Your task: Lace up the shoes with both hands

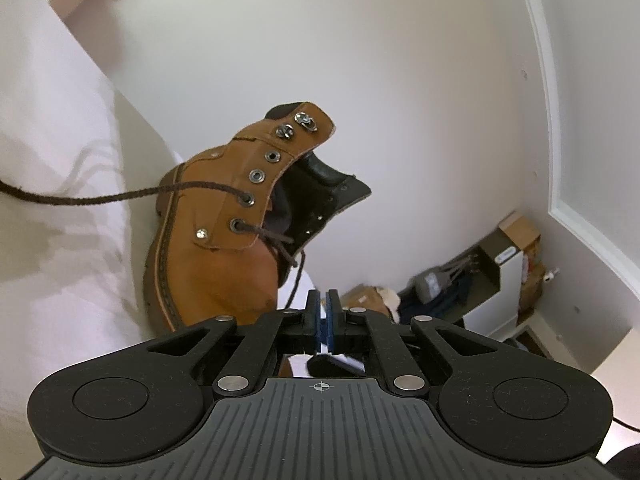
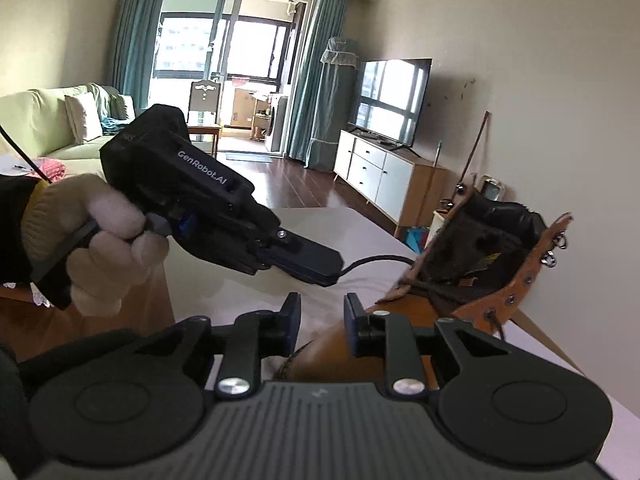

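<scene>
A tan leather boot (image 1: pixel 224 264) lies on the pale table top (image 2: pixel 240 280), its black tongue folded open; in the right wrist view the boot (image 2: pixel 516 292) is at the right. A dark brown lace (image 1: pixel 100 199) leaves the second eyelet and runs off left. My left gripper (image 1: pixel 323 308) is shut, blue pads together, just in front of the toe. In the right wrist view a gloved hand (image 2: pixel 104 232) holds the left gripper (image 2: pixel 320 268), and a dark lace strand (image 2: pixel 376 258) runs from its tip to the boot. My right gripper (image 2: pixel 320 318) stands open over the boot's toe, nothing between its pads.
White cloth (image 1: pixel 48 160) lies left of the boot. Boxes and clutter (image 1: pixel 480 280) sit on the floor by the wall. Beyond the table are a sofa (image 2: pixel 60 128), a TV (image 2: pixel 394 100) on a white cabinet (image 2: pixel 380 176), and a balcony door.
</scene>
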A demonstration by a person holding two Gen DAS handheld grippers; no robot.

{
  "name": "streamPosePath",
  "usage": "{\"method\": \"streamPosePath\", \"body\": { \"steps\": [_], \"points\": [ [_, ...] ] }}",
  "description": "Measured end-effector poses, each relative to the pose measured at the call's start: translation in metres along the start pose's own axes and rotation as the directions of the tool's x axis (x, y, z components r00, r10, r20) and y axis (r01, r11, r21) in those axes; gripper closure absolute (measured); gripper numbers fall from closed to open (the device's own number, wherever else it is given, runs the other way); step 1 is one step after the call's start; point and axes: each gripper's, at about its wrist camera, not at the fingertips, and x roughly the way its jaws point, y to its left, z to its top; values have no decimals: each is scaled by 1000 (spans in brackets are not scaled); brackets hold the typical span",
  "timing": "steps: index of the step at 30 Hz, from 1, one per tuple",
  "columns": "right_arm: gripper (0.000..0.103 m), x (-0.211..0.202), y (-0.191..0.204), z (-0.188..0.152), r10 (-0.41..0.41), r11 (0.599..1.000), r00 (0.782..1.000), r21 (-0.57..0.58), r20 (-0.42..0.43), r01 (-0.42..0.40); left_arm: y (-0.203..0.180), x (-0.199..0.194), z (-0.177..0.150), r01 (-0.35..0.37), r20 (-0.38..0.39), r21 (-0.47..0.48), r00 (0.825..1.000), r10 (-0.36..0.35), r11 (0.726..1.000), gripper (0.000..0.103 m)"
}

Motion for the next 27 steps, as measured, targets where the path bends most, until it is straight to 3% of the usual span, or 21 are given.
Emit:
{"method": "streamPosePath", "body": {
  "steps": [5, 9, 12, 18, 22, 27],
  "points": [
    [78, -9, -8, -12, 32, 999, 999, 43, -14, -32, 2, -10, -4, -87, -34, 84, 995, 91, 993, 101],
    [78, -15, -1, -20, 199, 980, 978, 39, -71, -196, 2, -23, -10, -200, -64, 215, 974, 218, 956, 100],
    [78, -9, 16, -26, 246, 967, 960, -40, -133, -253, 3, -30, -13, -234, -65, 257, 964, 259, 938, 100],
    [79, 9, 30, -33, 249, 948, 943, -145, -221, -284, -1, -33, -18, -244, -83, 342, 954, 288, 907, 88],
    [79, 12, 17, -33, 244, 948, 939, -145, -243, -284, -7, -31, -23, -220, -112, 409, 951, 288, 886, 75],
    [79, 22, 6, -40, 271, 941, 917, -122, -291, -317, -11, -26, -29, -197, -138, 452, 948, 287, 870, 70]
  ]
}}
